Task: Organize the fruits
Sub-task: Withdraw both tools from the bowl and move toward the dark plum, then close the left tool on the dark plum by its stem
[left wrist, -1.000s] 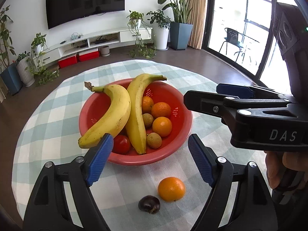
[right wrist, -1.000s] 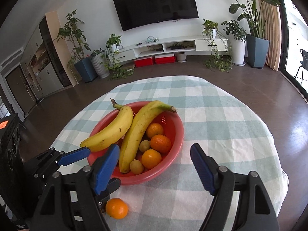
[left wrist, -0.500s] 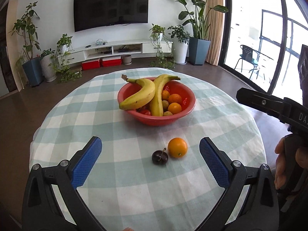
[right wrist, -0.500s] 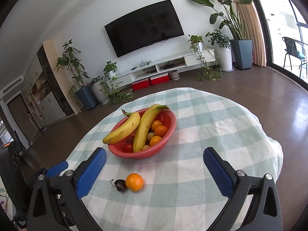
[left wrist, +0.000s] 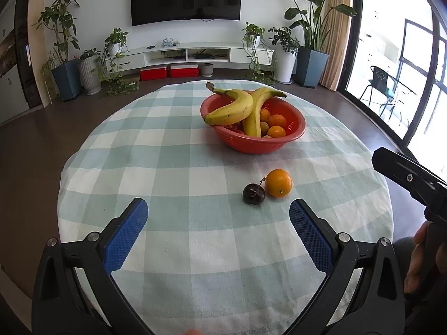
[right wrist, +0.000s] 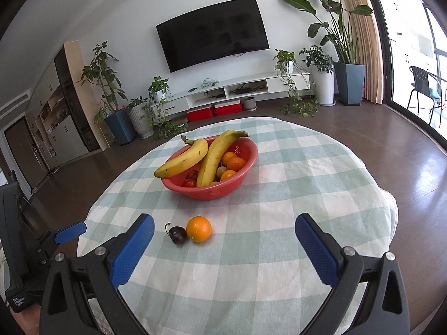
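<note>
A red bowl (left wrist: 290, 136) (right wrist: 240, 180) stands on the round checked table, holding two bananas (left wrist: 232, 110) (right wrist: 181, 162), several oranges and small fruits. An orange (left wrist: 278, 182) (right wrist: 199, 228) and a dark plum (left wrist: 253, 193) (right wrist: 178, 234) lie side by side on the cloth in front of the bowl. My left gripper (left wrist: 218, 233) is open and empty, near the table's front edge, short of the two loose fruits. My right gripper (right wrist: 223, 247) is open and empty, just short of them too.
The checked tablecloth (left wrist: 173, 173) covers the round table. The right gripper's body shows at the right edge of the left wrist view (left wrist: 410, 176). The left gripper shows at the left of the right wrist view (right wrist: 67, 231). Plants, TV and cabinet stand behind.
Both grippers have pulled back from the bowl towards the table's near edge and have opened wider. The bowl and loose fruits now lie farther ahead.
</note>
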### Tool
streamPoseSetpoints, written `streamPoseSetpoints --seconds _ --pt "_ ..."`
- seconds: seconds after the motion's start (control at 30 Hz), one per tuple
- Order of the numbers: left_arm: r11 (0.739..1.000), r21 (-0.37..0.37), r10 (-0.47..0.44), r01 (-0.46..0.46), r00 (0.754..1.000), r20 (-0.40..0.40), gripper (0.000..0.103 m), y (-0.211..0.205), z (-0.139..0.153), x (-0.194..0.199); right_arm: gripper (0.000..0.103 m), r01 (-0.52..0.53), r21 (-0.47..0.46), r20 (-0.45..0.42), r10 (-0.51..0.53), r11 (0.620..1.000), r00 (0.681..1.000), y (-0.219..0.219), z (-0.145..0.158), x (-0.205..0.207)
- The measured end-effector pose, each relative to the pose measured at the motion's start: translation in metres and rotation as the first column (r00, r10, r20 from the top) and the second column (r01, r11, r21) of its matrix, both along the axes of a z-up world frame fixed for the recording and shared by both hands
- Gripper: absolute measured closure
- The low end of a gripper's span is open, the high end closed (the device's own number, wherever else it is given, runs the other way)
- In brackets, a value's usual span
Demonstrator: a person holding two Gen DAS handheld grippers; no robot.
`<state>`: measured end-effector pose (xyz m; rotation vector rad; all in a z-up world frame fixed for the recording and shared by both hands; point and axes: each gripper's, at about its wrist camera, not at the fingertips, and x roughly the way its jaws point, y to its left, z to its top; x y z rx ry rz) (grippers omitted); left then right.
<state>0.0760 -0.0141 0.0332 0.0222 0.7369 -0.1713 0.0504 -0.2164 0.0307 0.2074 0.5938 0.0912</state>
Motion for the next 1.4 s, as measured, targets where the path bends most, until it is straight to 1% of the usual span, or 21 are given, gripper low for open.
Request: streamPoseSetpoints --seconds 0.2,0.57,0.9,0.97,1.07,1.23,1.27,1.33,1.37,1.4 --pt "1.000 -0.002 -0.004 0.004 1.000 -0.023 0.000 -0.002 -0.009 0.001 0.000 0.003 -0.022 -0.010 -0.003 1.000 1.000 0.003 -0.005 -0.004" --pt "1.000 -0.003 -0.016 0.016 0.998 -0.064 0.000 -0.002 -0.028 0.010 0.000 -0.003 -0.028 -0.053 0.002 1.000 0.999 0.004 -0.021 0.001" --pt "0.999 -0.020 -0.046 0.045 0.993 -0.106 0.000 -0.003 -0.044 0.028 0.000 0.001 -0.031 -0.074 -0.004 1.000 0.997 -0.001 -0.032 0.005" --pt "0.998 -0.017 -0.061 0.059 0.992 -0.115 0.000 -0.005 -0.047 0.033 0.000 -0.003 -0.024 -0.077 0.001 1.000 0.997 -0.001 -0.034 0.007" --pt "0.996 0.011 -0.083 0.085 0.987 -0.141 0.000 -0.011 -0.053 0.043 0.001 -0.006 -0.020 -0.084 0.004 1.000 0.996 -0.001 -0.038 0.009" --pt "0.989 0.015 -0.146 0.150 0.976 -0.162 0.001 -0.020 -0.061 0.062 0.003 -0.015 -0.011 -0.096 0.013 1.000 0.995 -0.001 -0.045 0.012" --pt "0.986 0.016 -0.159 0.164 0.973 -0.165 0.004 -0.022 -0.062 0.066 0.003 -0.015 -0.010 -0.098 0.014 1.000 0.995 -0.001 -0.046 0.012" --pt "0.979 0.020 -0.195 0.202 0.963 -0.186 0.011 -0.027 -0.065 0.075 0.003 -0.013 -0.008 -0.102 0.012 1.000 0.995 -0.003 -0.048 0.013" --pt "0.975 0.023 -0.212 0.220 0.958 -0.196 0.018 -0.029 -0.067 0.079 0.003 -0.012 -0.005 -0.104 0.011 1.000 0.994 -0.003 -0.049 0.013" --pt "0.972 0.025 -0.223 0.233 0.953 -0.206 0.023 -0.031 -0.068 0.083 0.003 -0.010 -0.003 -0.106 0.009 1.000 0.994 -0.004 -0.050 0.014"
